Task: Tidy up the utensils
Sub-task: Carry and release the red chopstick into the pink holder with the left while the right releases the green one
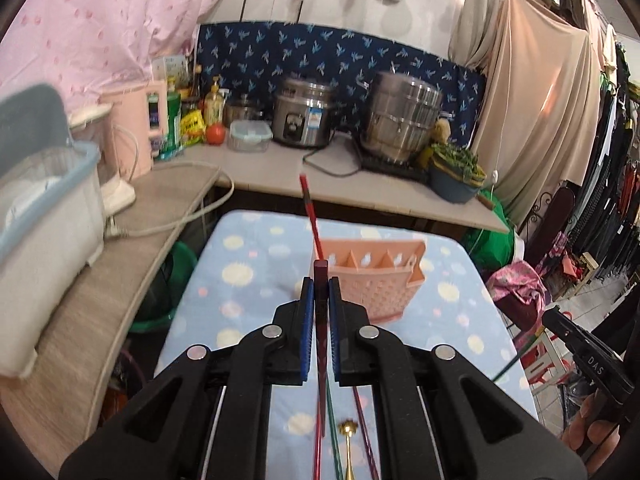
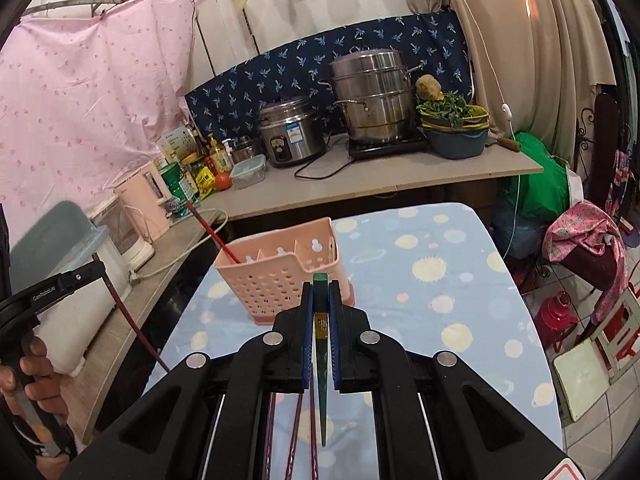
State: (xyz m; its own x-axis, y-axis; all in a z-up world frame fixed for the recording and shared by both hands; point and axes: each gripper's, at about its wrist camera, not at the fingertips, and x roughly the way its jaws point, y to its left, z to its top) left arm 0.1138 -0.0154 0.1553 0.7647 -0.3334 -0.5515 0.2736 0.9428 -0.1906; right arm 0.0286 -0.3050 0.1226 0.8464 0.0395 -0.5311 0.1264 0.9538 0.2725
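Chopsticks are the matter in hand: a dark red chopstick (image 1: 321,280) is clamped between the blue pads of the left gripper (image 1: 321,292), its square end poking just past the fingertips and its thin end trailing back under the tool; a green chopstick (image 2: 321,292) is pinched the same way in the right gripper (image 2: 321,294); both are carried in the air above the spotted blue cloth (image 2: 440,280). Ahead stands the pink slotted holder (image 2: 280,276), upright on the cloth, with one red chopstick (image 2: 214,236) already leaning out of its left end compartment. More sticks and a gold-handled utensil (image 1: 347,452) lie on the cloth beneath the left tool. By my reading, this is the carrying step, pick-up done and drop-in pending; next each stick needs tipping toward vertical, thin end down, over an open compartment before the jaws let go; a slanted release may catch the divider or the rim.
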